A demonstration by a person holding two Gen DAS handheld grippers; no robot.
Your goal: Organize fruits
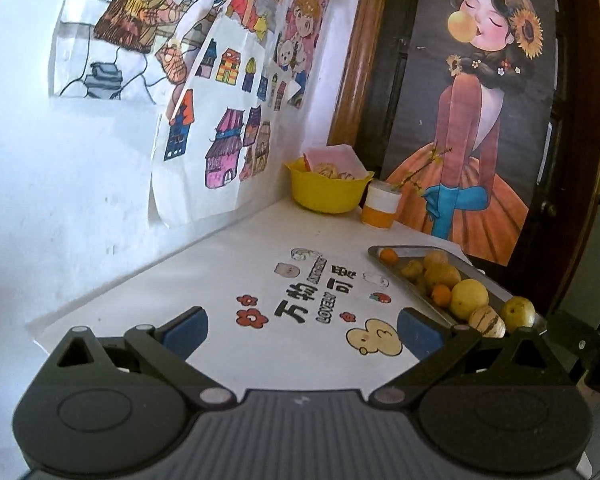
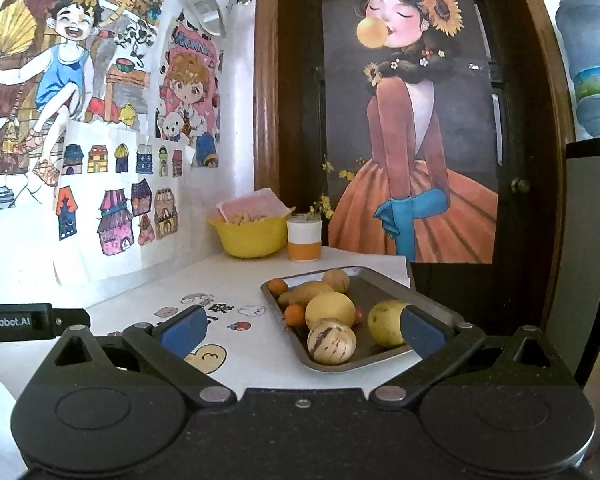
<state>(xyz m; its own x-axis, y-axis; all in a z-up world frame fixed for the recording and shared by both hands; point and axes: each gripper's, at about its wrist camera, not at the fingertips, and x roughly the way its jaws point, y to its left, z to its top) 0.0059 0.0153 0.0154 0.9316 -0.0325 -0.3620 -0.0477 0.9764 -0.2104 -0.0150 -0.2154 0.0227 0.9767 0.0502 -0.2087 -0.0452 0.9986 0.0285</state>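
Note:
A grey metal tray [image 2: 432, 300] [image 1: 412, 286] on the white table holds several fruits: a striped melon [image 2: 331, 340] [image 1: 487, 320], a big yellow fruit [image 2: 329, 310] [image 1: 469, 298], a yellow-green fruit [image 2: 384, 322] [image 1: 520, 313], small oranges [image 2: 295, 315] [image 1: 441, 294] and brownish fruits [image 2: 336, 279]. My right gripper [image 2: 302, 330] stands open just in front of the tray, nothing between its fingers. My left gripper [image 1: 302, 330] is open over the printed table mat, left of the tray, and holds nothing.
A yellow bowl [image 2: 252, 238] [image 1: 326, 192] with snacks and a white-orange cup [image 2: 304, 240] [image 1: 380, 206] stand at the back corner. Drawings cover the left wall; a wooden door with a poster [image 2: 412, 140] stands behind the table. The left gripper's body [image 2: 32, 322] shows at left.

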